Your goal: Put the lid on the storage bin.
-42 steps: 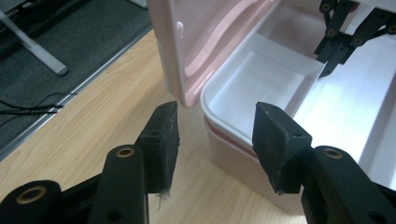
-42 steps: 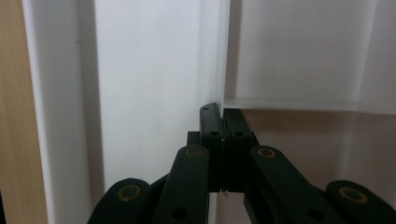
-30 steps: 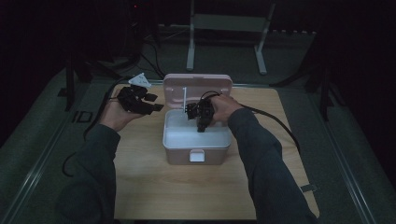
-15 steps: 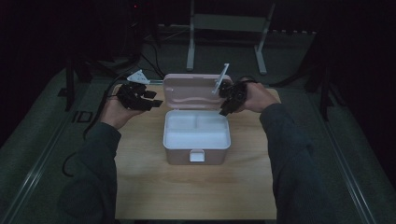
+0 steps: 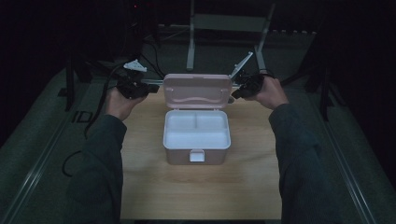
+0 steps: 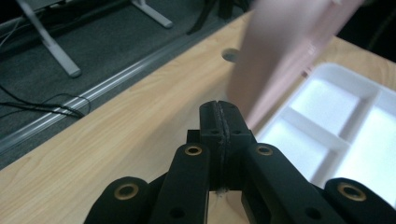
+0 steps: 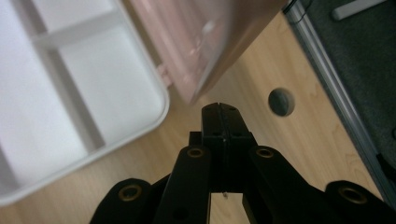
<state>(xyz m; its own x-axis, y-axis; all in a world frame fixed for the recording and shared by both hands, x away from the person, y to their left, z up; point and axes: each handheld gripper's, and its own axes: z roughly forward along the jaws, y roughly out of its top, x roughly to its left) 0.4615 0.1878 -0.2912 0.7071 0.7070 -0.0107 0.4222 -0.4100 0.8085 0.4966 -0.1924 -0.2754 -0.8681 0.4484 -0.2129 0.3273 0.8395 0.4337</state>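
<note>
Plainly unlabelled pink box (image 5: 196, 135), lid up; left gripper (image 6: 220, 116), right gripper (image 7: 222, 119) pressed together, empty.

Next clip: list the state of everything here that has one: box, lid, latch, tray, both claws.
Pink plastic box: open, standing on the wooden table.
Pink hinged lid: raised upright behind the box.
White front latch: undone.
White divided inner tray: seated in the box, its compartments empty.
Left claw: shut, nothing between its jaws, beside the lid's left edge.
Right claw: shut, nothing held, beside the lid's right edge.
</note>
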